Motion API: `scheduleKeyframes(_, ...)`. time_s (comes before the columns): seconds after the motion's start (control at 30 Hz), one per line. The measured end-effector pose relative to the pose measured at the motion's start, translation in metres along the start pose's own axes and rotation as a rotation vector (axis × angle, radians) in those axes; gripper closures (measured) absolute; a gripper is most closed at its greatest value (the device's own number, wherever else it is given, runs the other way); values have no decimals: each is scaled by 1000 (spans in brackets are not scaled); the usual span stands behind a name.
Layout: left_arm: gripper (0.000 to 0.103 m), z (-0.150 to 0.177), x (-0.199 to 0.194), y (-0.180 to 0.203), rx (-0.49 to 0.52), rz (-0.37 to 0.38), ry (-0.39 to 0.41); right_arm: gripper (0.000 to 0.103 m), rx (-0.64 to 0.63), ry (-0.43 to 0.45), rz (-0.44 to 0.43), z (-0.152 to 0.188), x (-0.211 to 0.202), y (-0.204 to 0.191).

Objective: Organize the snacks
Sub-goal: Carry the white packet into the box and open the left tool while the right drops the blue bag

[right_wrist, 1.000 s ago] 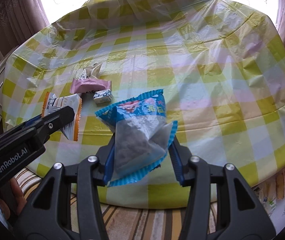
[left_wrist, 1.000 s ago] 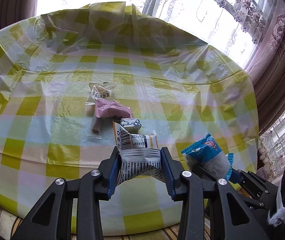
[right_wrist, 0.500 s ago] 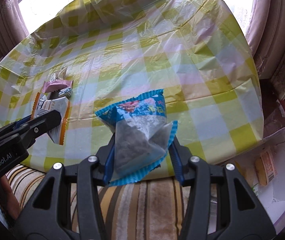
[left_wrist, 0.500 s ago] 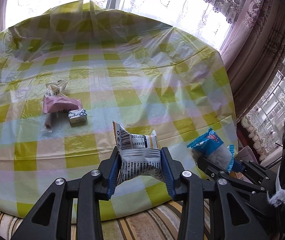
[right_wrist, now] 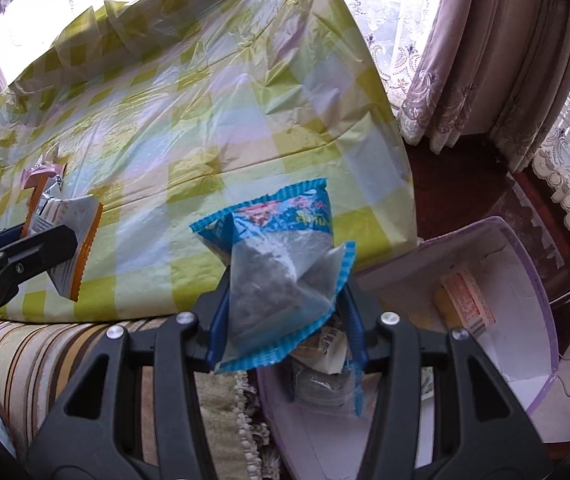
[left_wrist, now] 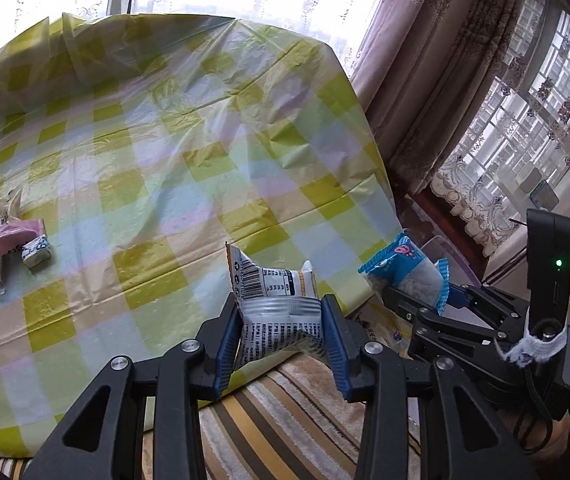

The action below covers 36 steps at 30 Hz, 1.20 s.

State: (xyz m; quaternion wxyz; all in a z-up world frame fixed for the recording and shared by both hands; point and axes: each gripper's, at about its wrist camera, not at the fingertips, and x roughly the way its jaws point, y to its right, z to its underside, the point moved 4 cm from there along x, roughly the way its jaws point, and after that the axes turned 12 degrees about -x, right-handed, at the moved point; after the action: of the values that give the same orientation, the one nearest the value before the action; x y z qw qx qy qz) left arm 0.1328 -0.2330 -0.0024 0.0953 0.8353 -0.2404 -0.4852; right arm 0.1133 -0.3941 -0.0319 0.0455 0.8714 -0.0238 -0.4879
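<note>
A: I've got a snack in each hand. The left hand-held gripper (left_wrist: 281,332) is clamped on the white and orange packet (left_wrist: 275,306), squeezed at its middle. The right hand-held gripper (right_wrist: 285,312) is pinching the blue packet (right_wrist: 281,256) by its clear lower half

B: Where are you taking them?

A: To the white bin (right_wrist: 525,320) beside the desk (right_wrist: 225,120). The blue packet hangs over its near corner, above a few wrapped snacks lying inside. The white and orange one is over the desk's edge and the striped cushion (left_wrist: 285,408), short of the bin

B: How would you finish it cleanly?

A: I'd carry the blue packet further over the open bin, lower it close to the bottom, then let go so it doesn't bounce off the wall. I'd bring the left one in afterwards, not together, since the two hand-held grippers sit near each other and could knock

B: Anything left behind?

A: A pink packet (left_wrist: 7,240) and a small wrapped snack (left_wrist: 37,252) lie on the desk, well apart from the bin
</note>
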Motion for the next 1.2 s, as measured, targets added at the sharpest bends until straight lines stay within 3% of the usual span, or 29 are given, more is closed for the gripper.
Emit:
scheduleKeyframes(0.33,62,17,34,55,109,113,-154,51,89,-42,102,22,2,58)
scheduleKeyframes(0.63,62,30,47,82,145,238,-271,50,137,-50,145,26,1,81)
scheduleKeyframes(0.77,60,33,50,87,154,236,-287,49,146,-48,160,24,0,86)
scheduleKeyframes(1.2,59,19,45,69,99,204,-234,39,139,-58,159,21,5,78)
